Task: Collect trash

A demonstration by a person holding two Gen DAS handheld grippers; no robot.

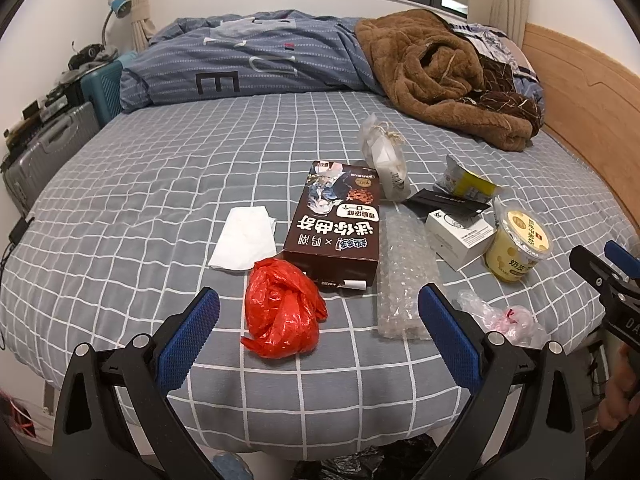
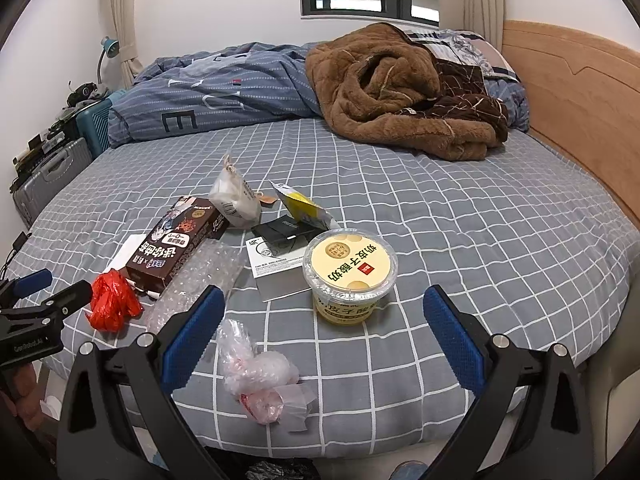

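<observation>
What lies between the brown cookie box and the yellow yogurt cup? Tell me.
In the left wrist view, a strip of bubble wrap and a small white box lie between the brown cookie box and the yellow yogurt cup.

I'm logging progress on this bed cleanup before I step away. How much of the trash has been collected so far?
Nothing looks collected yet. The left gripper and right gripper are both open and hold nothing. Left on the bed: the red plastic bag, brown snack box, bubble wrap, white tissue, yellow yogurt cup, clear crumpled wrapper and small white box.
</observation>
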